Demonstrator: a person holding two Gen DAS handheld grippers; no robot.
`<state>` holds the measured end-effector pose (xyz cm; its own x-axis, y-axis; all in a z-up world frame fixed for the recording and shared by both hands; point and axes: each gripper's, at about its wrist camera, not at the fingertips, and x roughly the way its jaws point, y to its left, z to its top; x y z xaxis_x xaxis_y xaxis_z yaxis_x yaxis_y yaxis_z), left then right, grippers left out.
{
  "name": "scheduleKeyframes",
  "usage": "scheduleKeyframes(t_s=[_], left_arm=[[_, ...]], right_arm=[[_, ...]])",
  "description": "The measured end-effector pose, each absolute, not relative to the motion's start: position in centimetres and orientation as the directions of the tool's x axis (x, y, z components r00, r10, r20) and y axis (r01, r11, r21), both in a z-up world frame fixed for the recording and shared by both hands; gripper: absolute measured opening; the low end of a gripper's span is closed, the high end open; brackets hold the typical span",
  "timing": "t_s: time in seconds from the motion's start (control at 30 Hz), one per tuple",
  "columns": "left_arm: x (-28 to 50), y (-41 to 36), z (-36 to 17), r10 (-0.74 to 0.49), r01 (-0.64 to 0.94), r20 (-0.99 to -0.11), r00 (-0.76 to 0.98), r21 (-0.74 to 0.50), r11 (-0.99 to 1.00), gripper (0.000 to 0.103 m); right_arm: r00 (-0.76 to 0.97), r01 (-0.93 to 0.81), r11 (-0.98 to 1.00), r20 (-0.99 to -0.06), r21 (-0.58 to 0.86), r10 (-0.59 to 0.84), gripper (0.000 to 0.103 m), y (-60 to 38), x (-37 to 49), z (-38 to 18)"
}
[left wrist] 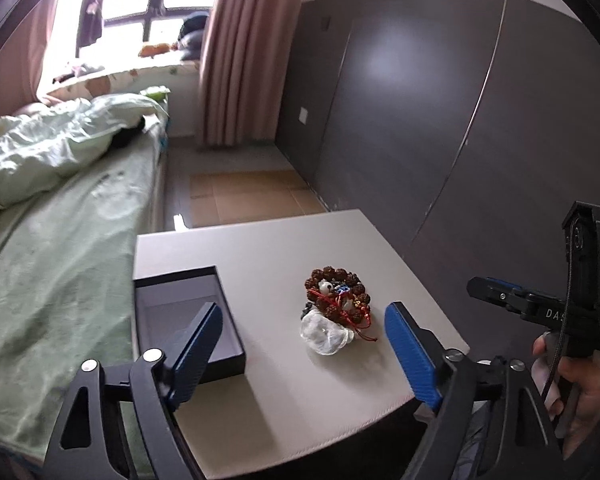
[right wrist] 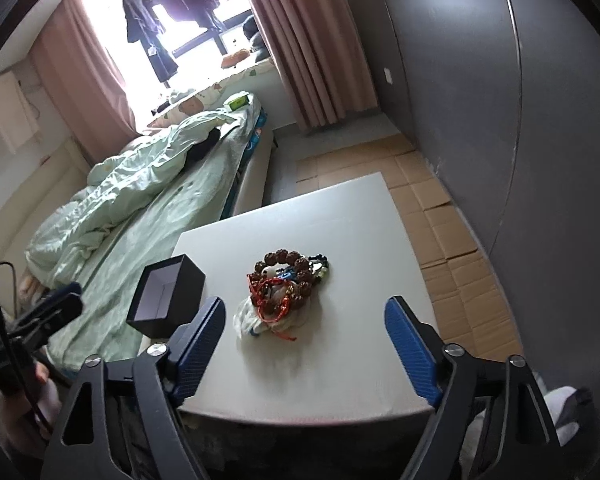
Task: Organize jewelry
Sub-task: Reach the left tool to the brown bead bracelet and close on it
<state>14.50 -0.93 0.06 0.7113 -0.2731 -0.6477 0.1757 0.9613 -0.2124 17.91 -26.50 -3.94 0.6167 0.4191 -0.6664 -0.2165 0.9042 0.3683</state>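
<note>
- Jewelry pile (left wrist: 336, 304) mid-table (left wrist: 260, 248), w/ clear pouch touching its near side.
- Open dark box (left wrist: 188, 320) at table's left edge, apart from pile.
- L gripper (left wrist: 300, 348) jaws spread, nothing btwn.
- R gripper (right wrist: 304, 344) likewise released.

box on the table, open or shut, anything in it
Open and empty: the box has no lid on, and its bare grey floor shows; the jewelry lies beside it.

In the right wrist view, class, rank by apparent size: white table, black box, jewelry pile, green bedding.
1. Green bedding
2. White table
3. Black box and jewelry pile: alike, so unranked.
</note>
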Motion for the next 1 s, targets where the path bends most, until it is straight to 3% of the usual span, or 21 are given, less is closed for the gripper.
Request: scheduleKeyframes(t_s=[0.23,0.37,0.5,0.67,0.83,1.0], left_arm=[[19.0,-1.8,-1.9,-0.340,0.207,-0.702,0.625,-0.271,0.940,0.070],[21.4,-2.1,-3.3,-0.349,0.204,-0.733,0.584,-0.284,0.937,0.069],[23.7,-2.2,-4.5,-0.358,0.187,-0.766,0.533,-0.305,0.934,0.056],[26.4,-2.1,-5.4,-0.374,0.184,-0.788,0.488,-0.326,0.927,0.055],[27.2,-1.5,-5.9,-0.386,0.185,-0.781,0.491,-0.339,0.922,0.055],[27.6,-1.2,-6.3,-0.401,0.170,-0.774,0.490,-0.366,0.915,0.055]], right_arm=[[0.550,-0.186,0.872,-0.687,0.454,0.475,0.073,-26.2,21.9,-6.2],[0.487,-0.165,0.848,-0.706,0.503,0.513,0.067,-25.6,23.7,-7.9],[0.422,-0.162,0.834,-0.727,0.528,0.542,0.063,-24.6,25.1,-9.5],[0.326,-0.131,0.802,-0.739,0.582,0.590,0.052,-23.3,27.0,-11.9],[0.240,-0.109,0.789,-0.754,0.605,0.612,0.050,-21.4,27.5,-14.2],[0.196,-0.082,0.802,-0.780,0.591,0.595,0.038,-19.9,27.8,-16.0]])
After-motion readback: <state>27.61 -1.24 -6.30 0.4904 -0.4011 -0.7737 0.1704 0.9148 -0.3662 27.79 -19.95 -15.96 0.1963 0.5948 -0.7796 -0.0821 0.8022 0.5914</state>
